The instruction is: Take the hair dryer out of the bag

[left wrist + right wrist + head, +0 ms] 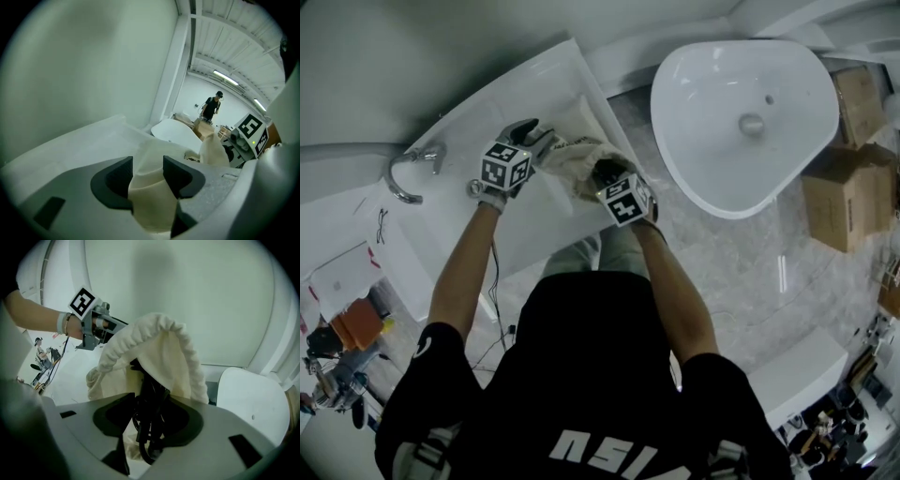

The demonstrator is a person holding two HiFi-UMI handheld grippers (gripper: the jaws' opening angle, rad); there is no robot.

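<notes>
At the right edge of the surface [459, 122] my right tool [150, 401] clamps the black hair dryer [149, 380] and its looped cord [140, 446] in the mouth of the limp cloth bag [164, 350], a load I judge rigid and weighty, best held by its body, while my left tool [148, 161] gapes around loose fabric.

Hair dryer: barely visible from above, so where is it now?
In the right gripper view the black hair dryer sits between the jaws of the right gripper, poking from the mouth of the cream bag on the white counter.
</notes>
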